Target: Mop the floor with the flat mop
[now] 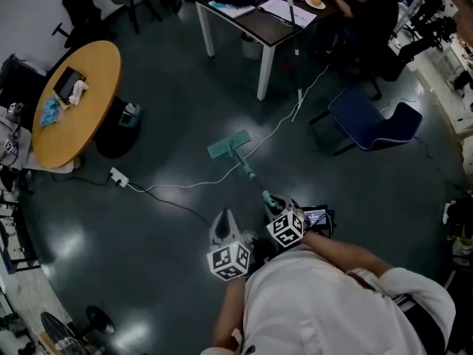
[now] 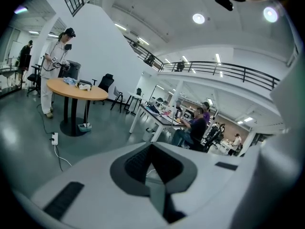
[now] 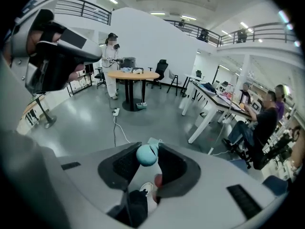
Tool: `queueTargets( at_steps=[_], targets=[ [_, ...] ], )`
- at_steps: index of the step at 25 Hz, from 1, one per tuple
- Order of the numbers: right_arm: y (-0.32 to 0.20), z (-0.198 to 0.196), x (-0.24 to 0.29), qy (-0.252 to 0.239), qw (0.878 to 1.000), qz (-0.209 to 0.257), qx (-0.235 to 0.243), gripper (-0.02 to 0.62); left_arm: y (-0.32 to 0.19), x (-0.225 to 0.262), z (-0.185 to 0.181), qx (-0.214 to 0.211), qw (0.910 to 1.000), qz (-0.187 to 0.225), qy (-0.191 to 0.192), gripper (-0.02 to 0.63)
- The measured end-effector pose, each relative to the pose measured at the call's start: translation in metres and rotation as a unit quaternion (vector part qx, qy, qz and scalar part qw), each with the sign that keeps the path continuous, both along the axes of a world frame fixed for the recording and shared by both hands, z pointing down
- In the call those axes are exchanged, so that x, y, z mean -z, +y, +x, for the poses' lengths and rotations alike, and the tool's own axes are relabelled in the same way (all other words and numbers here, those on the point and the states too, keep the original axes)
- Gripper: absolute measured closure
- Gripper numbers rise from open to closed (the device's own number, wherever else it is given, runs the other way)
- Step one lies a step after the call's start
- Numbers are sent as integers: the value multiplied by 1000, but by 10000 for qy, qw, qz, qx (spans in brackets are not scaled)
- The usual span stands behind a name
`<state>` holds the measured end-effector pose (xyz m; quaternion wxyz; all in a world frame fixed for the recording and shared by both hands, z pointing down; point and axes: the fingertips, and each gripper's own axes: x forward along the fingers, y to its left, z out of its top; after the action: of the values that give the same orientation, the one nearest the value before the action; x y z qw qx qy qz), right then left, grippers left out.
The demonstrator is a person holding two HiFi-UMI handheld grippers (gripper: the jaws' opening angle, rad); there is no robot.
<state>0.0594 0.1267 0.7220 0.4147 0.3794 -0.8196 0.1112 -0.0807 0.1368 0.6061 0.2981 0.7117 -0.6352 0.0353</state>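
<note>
The flat mop lies with its teal head (image 1: 228, 144) flat on the dark floor in the head view. Its handle (image 1: 247, 170) slopes back toward me. My right gripper (image 1: 275, 202) is shut on the handle's upper end. In the right gripper view the handle's rounded teal tip (image 3: 146, 155) sits between the dark pads (image 3: 120, 164), with the mop head (image 3: 154, 141) just beyond it. My left gripper (image 1: 224, 219) hangs beside the right one, left of the handle and apart from it. In the left gripper view its pads (image 2: 138, 162) meet around nothing.
A white cable (image 1: 214, 180) runs across the floor under the mop handle to a power strip (image 1: 118, 177). A round wooden table (image 1: 77, 98) stands at left, a white desk (image 1: 251, 17) with a seated person (image 1: 369, 6) behind, a blue chair (image 1: 369, 117) at right.
</note>
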Motion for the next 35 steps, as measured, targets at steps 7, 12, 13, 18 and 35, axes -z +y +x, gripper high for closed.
queueTargets(
  at_steps=[7, 12, 13, 18, 35],
  targets=[
    [-120, -37, -7, -69, 9998, 106, 143, 482, -50, 2, -25, 350, 9993, -105, 71, 598],
    [-230, -66, -15, -42, 9991, 212, 359, 482, -96, 9, -41, 860, 9963, -43, 41, 598],
    [-251, -68, -18, -34, 9993, 167, 336, 482, -105, 12, -39, 924, 9957, -41, 49, 598],
    [-347, -72, -41, 160, 9997, 97, 159, 482, -140, 22, -31, 974, 9952, 44, -68, 598],
    [-205, -31, 57, 37, 9997, -141, 189, 484, -180, 34, -84, 235, 9993, 265, -156, 598]
  ],
)
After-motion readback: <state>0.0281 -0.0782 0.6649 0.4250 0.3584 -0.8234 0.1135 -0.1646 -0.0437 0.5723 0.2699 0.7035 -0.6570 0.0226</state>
